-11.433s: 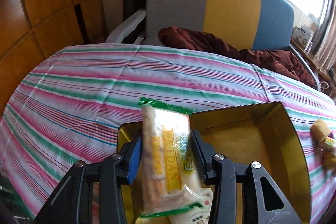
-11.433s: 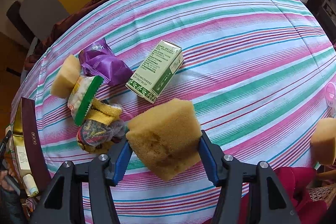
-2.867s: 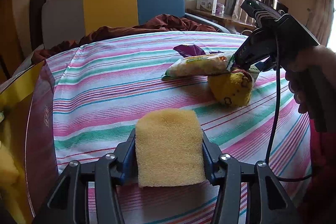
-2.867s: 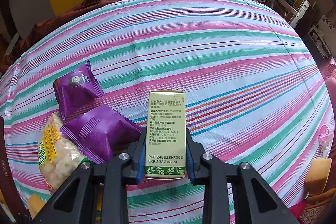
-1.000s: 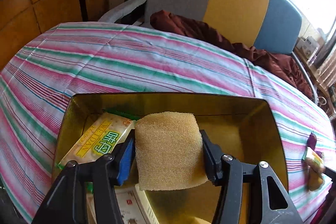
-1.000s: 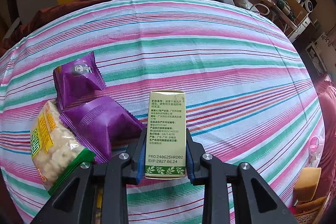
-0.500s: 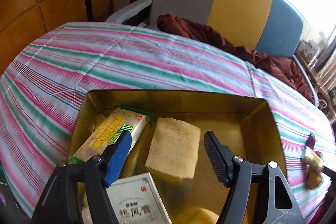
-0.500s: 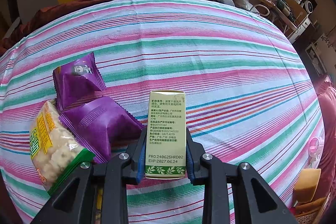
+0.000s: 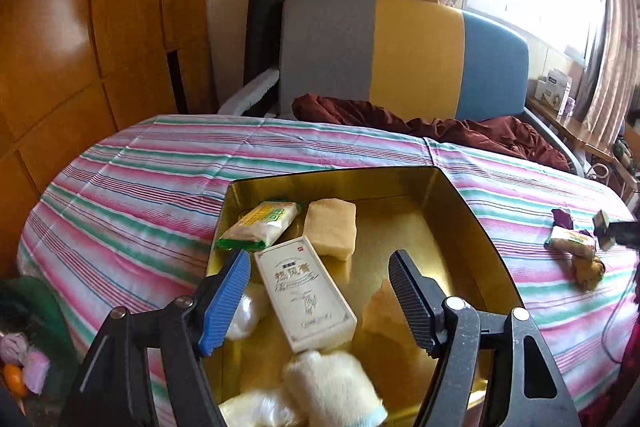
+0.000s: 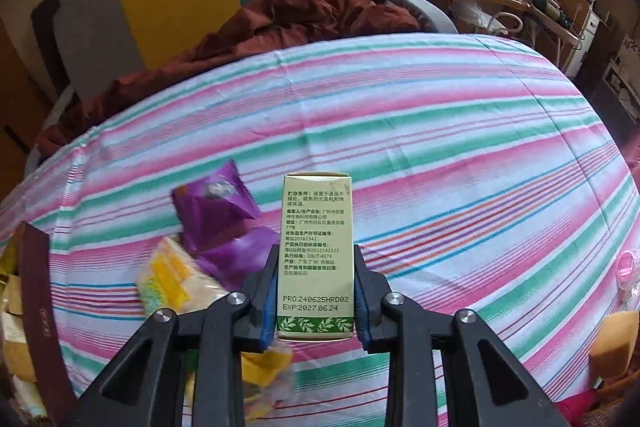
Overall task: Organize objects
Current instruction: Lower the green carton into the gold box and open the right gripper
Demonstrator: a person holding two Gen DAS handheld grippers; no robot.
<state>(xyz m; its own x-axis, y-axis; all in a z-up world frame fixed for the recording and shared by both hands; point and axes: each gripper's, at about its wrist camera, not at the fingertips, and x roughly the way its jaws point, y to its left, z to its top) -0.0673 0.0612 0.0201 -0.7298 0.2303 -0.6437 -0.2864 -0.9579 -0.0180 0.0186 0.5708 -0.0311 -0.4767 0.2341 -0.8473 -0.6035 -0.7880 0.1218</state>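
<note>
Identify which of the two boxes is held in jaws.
The green box, clamped upright by the right gripper; the white box lies loose in the gold tray.

Bare floor at gold tin (image 9: 472, 223) right half; sponge (image 9: 331, 227), white box (image 9: 306, 293) crowding left.

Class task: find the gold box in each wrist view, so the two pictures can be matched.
Left wrist: gold box fills the lower centre, open, below the left gripper.
Right wrist: only its dark outer wall shows at the far left edge.
Shared landmark: the striped tablecloth.
</note>
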